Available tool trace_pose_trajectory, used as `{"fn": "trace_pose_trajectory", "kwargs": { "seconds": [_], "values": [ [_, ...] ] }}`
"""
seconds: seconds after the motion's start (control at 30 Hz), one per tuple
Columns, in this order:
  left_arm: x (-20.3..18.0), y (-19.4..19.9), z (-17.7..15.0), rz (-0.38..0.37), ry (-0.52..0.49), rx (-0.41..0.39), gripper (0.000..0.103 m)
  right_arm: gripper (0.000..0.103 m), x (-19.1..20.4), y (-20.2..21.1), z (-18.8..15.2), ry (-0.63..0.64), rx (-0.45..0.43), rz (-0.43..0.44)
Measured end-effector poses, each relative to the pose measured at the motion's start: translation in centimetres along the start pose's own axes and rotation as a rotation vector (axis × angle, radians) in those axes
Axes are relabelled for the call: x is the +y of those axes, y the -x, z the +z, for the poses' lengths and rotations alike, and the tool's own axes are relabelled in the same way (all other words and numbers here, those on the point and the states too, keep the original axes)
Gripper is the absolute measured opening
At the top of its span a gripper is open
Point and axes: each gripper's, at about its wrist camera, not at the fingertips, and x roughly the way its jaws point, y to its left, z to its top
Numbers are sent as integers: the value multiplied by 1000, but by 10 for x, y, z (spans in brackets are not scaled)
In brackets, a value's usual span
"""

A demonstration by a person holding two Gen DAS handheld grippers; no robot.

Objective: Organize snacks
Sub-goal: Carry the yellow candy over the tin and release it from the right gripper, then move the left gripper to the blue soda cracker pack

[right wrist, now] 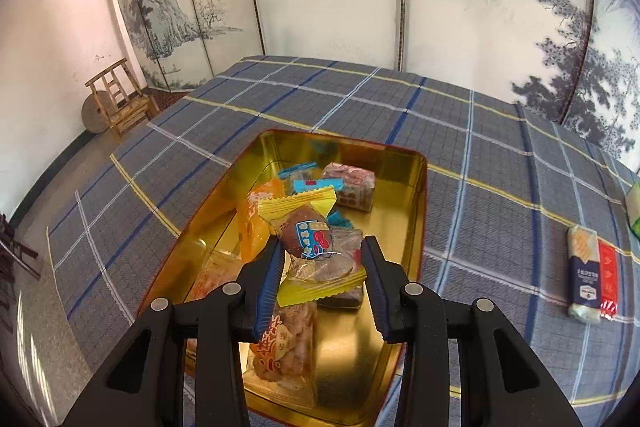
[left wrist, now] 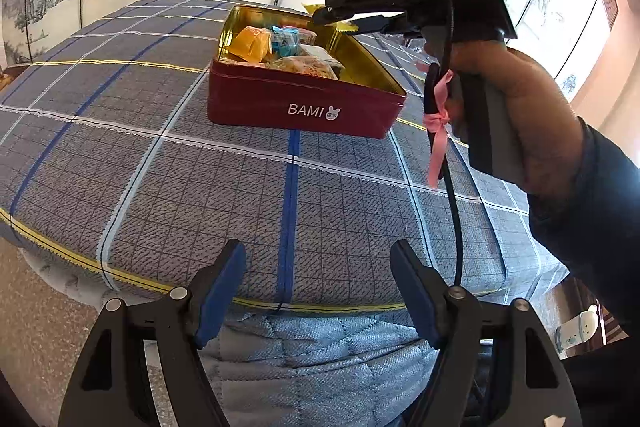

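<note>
A dark red "BAMI" tin [left wrist: 304, 103] with a gold inside [right wrist: 216, 223] lies open on the plaid bedcover and holds several wrapped snacks. My right gripper [right wrist: 322, 247] hangs over the tin, shut on a yellow-edged snack packet [right wrist: 308, 231] with a brown cake inside. The left wrist view shows that gripper [left wrist: 320, 15] above the tin's far right corner, a bit of yellow wrapper [left wrist: 344, 25] peeking out below it. My left gripper [left wrist: 319, 249] stands open over the near edge of the bed, with nothing between its fingers.
A blue-and-white packet [right wrist: 584, 275] and a red one [right wrist: 610, 279] lie side by side on the cover to the right of the tin, with something green [right wrist: 634, 203] at the frame's edge. A wooden chair [right wrist: 120, 95] stands left of the bed; painted screens stand behind it.
</note>
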Motion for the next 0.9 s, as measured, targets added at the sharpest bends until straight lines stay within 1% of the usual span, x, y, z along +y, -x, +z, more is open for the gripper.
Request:
{"fn": "trace_pose_trajectory", "kwargs": {
  "seconds": [0.07,0.3,0.63,0.77,0.8,0.87,0.9],
  "values": [
    [3,2,-2,1,7,-5,71,41,2,-10,-2,-5,17,11],
    [9,4,-2,2,16,-14,71,41,13,-33,1,10,53,3],
    [12,5,-4,3,7,-19,71,41,22,-53,4,16,94,1],
    [10,5,-5,15,0,-15,71,42,24,-59,4,14,108,18],
    [9,5,-5,19,-2,-14,71,42,24,-58,4,13,102,27],
    [6,6,-6,26,0,-9,71,48,23,-56,4,2,94,88],
    [6,7,-5,26,3,-9,71,56,22,-51,4,1,76,105]
  ]
}}
